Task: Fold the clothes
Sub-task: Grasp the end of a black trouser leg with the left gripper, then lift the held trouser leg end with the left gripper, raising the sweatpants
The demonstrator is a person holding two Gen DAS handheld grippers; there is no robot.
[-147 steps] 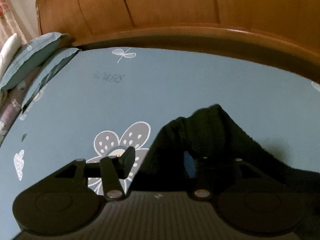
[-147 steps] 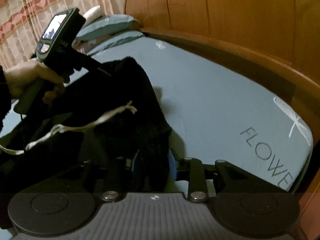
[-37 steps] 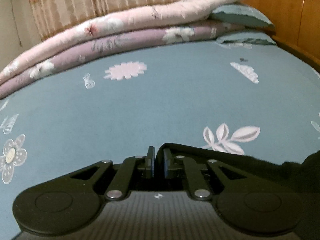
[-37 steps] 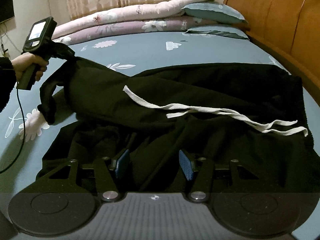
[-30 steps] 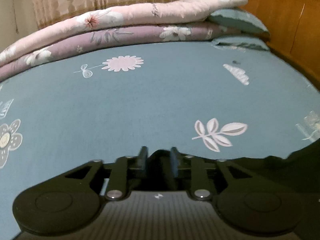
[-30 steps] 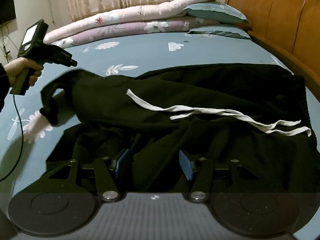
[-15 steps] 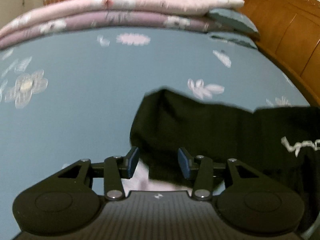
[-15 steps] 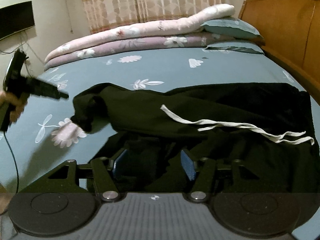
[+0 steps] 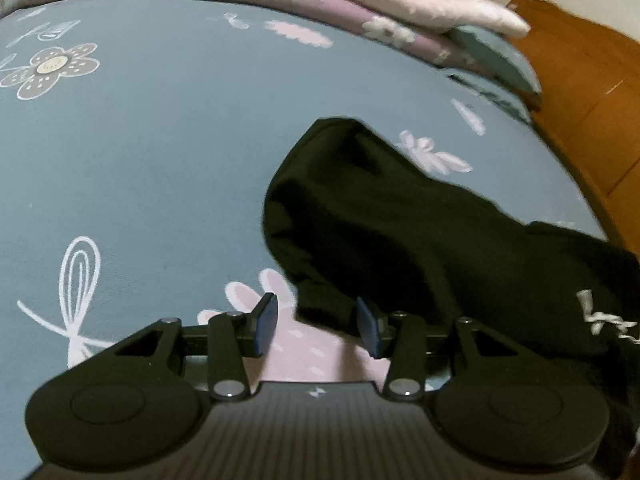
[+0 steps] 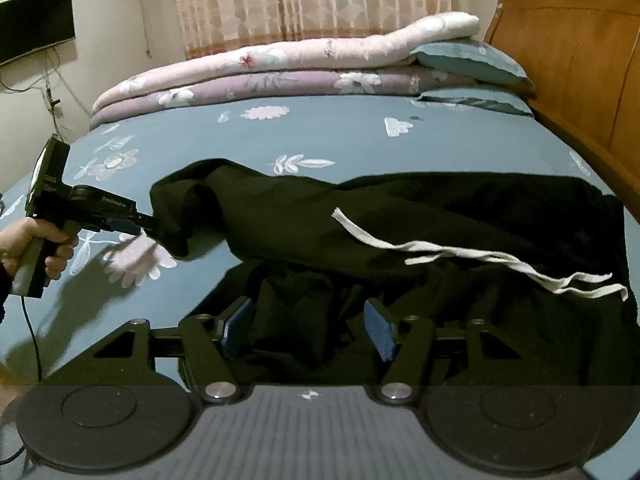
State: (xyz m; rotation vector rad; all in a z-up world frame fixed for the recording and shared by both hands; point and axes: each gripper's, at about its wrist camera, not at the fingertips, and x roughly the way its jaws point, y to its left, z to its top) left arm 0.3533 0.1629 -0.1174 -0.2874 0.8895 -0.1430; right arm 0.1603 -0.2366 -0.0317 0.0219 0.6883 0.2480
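Black garment (image 9: 400, 232) ahead of left hand-held gripper (image 9: 316, 326) (jaws apart).

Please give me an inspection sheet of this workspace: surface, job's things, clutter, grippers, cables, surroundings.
Surface: blue flowered bedsheet.
Job's things: black garment spread out, white drawstring lying on it.
Clutter: folded quilts and pillows at the far edge.
Grippers: left gripper open at the garment's end, not pressing it; right gripper open over the cloth.
Cables: black cable under the left hand.
Surroundings: wooden headboard, curtain.
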